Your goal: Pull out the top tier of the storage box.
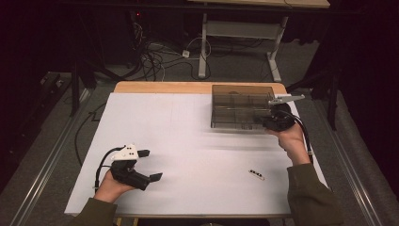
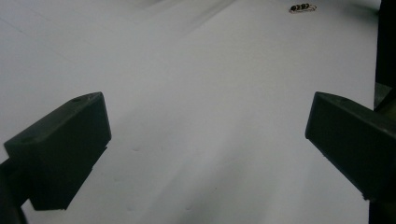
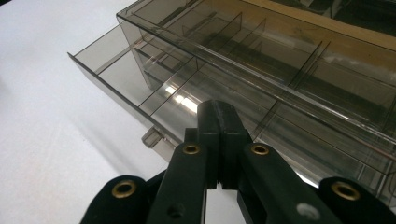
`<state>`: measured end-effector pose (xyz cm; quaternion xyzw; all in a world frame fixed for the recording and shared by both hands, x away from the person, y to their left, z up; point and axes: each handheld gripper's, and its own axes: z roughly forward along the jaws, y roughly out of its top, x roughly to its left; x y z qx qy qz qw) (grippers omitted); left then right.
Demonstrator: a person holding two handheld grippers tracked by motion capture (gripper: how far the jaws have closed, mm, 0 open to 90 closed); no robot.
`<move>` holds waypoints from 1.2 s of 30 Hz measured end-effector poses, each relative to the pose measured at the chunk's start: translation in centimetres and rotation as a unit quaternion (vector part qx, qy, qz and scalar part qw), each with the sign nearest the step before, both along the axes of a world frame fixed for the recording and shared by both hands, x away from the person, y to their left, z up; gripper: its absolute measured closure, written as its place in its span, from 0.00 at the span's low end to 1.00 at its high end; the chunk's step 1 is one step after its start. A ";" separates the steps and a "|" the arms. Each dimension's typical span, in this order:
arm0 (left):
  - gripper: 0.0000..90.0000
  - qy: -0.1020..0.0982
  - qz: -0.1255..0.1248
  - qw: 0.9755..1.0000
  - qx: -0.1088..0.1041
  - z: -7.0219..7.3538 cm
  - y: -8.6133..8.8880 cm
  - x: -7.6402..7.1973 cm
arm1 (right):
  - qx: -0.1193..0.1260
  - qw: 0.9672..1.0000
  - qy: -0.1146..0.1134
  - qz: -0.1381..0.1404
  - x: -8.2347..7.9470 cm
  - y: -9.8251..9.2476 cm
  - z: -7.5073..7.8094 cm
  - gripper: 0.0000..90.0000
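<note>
Two tools: right tool [image 3: 219,116] pinched tight, tips on the clear box's [image 1: 242,106] drawer, likely sliding it; left tool [image 1: 149,165] wide, waiting on the worktop [image 1: 188,136].

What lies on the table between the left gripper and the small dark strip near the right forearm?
Nothing: in the high view, only bare white table separates the left gripper from the small dark strip.

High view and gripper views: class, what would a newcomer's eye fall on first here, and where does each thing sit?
First, the smoky clear box with dividers at the far right of the white table, its drawer pulled partly out. The right gripper sits at the box's front, fingers shut. At the near left the left gripper rests with fingers wide apart, and a small dark part lies alone near the right forearm.
</note>
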<state>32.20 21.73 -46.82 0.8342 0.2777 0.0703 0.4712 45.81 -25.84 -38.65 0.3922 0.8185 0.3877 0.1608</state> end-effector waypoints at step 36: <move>0.00 0.000 0.001 1.000 -0.002 0.0 0.1 0.0 | -0.019 1.000 0.018 0.002 0.9 0.4 -1.2 1.00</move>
